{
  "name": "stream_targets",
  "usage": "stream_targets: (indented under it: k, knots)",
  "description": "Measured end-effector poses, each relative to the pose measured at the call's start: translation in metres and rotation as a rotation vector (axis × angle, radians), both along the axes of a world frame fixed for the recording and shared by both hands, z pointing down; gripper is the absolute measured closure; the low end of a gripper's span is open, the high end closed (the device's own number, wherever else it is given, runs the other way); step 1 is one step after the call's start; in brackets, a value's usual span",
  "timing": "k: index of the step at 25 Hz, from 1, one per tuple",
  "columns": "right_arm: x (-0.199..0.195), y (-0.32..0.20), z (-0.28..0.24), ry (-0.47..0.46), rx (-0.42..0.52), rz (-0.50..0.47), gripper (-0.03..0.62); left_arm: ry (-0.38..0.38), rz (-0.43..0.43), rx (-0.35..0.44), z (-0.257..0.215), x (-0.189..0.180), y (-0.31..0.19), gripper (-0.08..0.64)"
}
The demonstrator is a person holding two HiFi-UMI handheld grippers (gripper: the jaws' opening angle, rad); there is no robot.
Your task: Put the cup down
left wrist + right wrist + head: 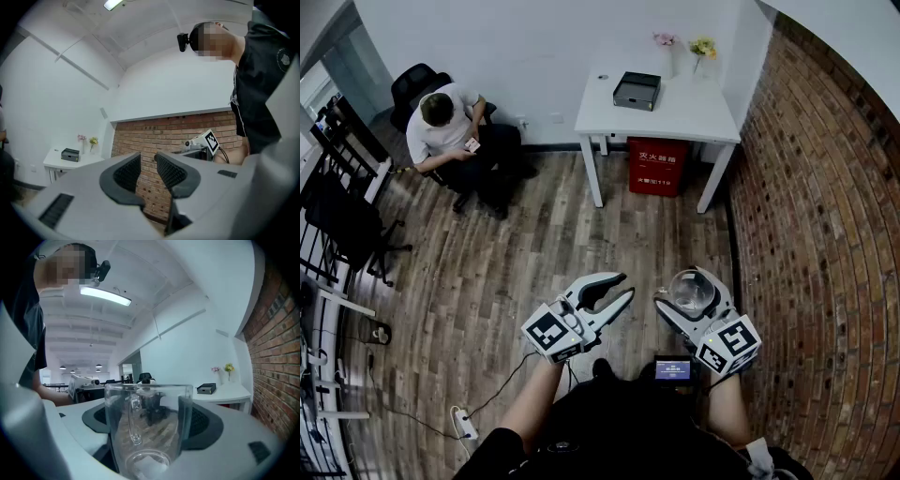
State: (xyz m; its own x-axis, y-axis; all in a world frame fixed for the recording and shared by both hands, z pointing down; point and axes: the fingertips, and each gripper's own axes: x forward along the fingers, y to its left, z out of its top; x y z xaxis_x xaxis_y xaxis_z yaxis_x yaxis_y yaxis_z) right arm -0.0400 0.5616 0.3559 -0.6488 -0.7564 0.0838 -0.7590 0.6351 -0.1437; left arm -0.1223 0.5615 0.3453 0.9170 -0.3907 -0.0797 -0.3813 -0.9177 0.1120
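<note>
A clear glass cup (692, 289) with a handle stands upright between the jaws of my right gripper (694, 294), held in the air above the wooden floor near the brick wall. In the right gripper view the cup (147, 427) fills the gap of the right gripper (147, 416), and both dark pads (201, 423) lie against its sides. My left gripper (624, 287) hangs beside it at the same height, a little to the left. The left gripper (147, 161) has a narrow gap between its ribbed pads (127, 172) and holds nothing.
A white table (675, 117) stands at the far wall with a black box (637, 91) and flowers (703, 47) on it, and a red box (656, 166) beneath. A person (441, 131) sits at the back left. The brick wall (806, 234) runs along the right; black racks (337, 206) line the left.
</note>
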Motion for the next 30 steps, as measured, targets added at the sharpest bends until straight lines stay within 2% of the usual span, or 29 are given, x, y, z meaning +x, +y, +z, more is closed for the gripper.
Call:
stream_targets:
  k: [10,14,17,30]
  knots:
    - [-0.002,0.000,-0.004,0.000,0.015,-0.006,0.175,0.010,0.002,0.009,-0.003,0.001,0.001,0.460]
    - [-0.002,0.000,-0.005,-0.015,0.014,-0.009,0.175,-0.027,0.011,-0.018,0.008,0.000,0.003,0.460]
    - [-0.001,0.000,-0.005,-0.018,0.012,-0.007,0.175,-0.004,0.007,-0.001,0.001,0.003,0.001,0.460]
    - [0.020,0.002,-0.002,-0.024,0.006,-0.030,0.175,-0.030,-0.002,0.018,0.001,0.034,0.003,0.460]
